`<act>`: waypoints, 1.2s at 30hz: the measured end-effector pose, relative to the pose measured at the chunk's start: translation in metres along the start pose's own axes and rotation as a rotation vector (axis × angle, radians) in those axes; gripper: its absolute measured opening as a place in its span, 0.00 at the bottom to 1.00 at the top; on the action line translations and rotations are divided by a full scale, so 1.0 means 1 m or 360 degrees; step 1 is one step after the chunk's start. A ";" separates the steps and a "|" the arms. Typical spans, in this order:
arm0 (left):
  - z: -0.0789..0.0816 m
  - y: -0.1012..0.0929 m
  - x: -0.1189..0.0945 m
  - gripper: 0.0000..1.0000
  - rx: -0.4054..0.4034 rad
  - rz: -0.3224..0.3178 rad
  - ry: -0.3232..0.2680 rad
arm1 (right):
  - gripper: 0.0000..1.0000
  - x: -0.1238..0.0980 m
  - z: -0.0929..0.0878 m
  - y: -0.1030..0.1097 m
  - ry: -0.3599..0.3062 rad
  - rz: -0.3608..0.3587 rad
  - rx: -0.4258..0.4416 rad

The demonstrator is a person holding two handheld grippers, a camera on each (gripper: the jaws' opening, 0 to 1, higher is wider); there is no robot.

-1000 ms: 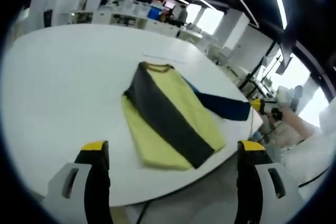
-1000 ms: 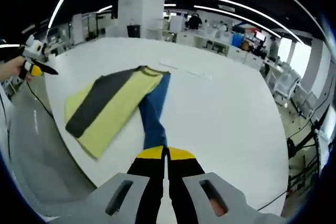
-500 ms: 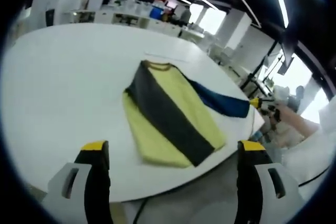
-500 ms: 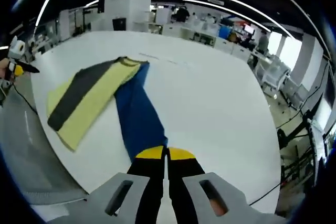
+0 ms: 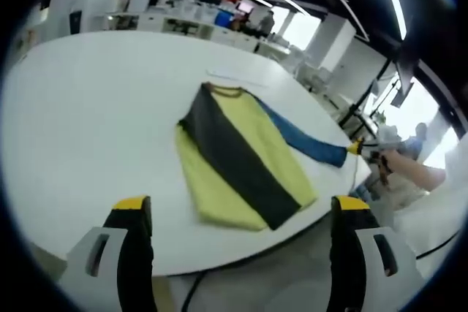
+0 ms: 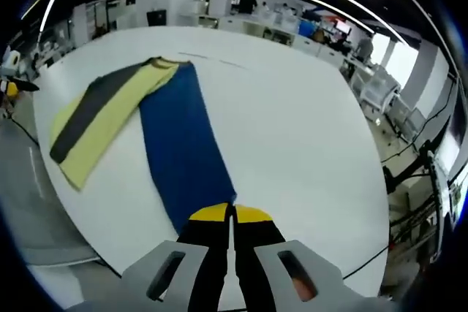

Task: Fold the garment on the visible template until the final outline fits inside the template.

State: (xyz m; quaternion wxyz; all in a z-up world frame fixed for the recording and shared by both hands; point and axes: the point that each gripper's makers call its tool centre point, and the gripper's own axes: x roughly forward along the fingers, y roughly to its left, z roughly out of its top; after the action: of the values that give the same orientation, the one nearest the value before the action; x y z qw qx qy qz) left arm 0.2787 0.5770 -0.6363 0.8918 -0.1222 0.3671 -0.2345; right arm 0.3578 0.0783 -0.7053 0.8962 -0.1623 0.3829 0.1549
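Observation:
A yellow garment (image 5: 241, 155) with a dark grey band lies flat on the white table (image 5: 80, 115), collar toward the far side. Its blue sleeve (image 5: 303, 140) stretches right to the table's edge, where my right gripper (image 5: 357, 148) holds its end in a person's hand (image 5: 402, 169). In the right gripper view the blue sleeve (image 6: 183, 147) spreads wide from the yellow body (image 6: 102, 115) down to my right gripper (image 6: 232, 215), whose jaws are shut on the sleeve end. My left gripper (image 5: 241, 210) hangs open short of the table's near edge, holding nothing.
A faint thin line (image 5: 234, 78) is marked on the table just beyond the collar, also visible as a line (image 6: 212, 61) in the right gripper view. Bare tabletop (image 6: 307, 129) spreads to the sleeve's right. Office desks (image 5: 183, 20) and pillars stand behind the table.
My right gripper has drawn the blue sleeve outward from the body, so it now lies longer, wider and flatter. The left gripper has stayed open in much the same place.

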 end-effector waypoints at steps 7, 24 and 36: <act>-0.001 0.000 0.000 0.98 -0.0014 0.0016 0.0003 | 0.02 0.007 -0.005 -0.012 0.0041 -0.0002 -0.0016; 0.000 0.003 0.003 0.99 -0.0039 0.0061 0.0022 | 0.02 0.026 -0.018 -0.037 0.0142 0.0008 -0.0044; 0.003 0.001 0.014 0.99 -0.0021 0.0059 0.0065 | 0.02 0.033 -0.018 -0.056 0.0196 -0.0012 -0.0066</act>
State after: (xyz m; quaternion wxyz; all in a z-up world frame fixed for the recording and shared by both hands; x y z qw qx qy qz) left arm 0.2903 0.5706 -0.6428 0.8875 -0.1164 0.3890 -0.2179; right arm 0.3904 0.0255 -0.7320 0.8679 -0.1916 0.4335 0.1491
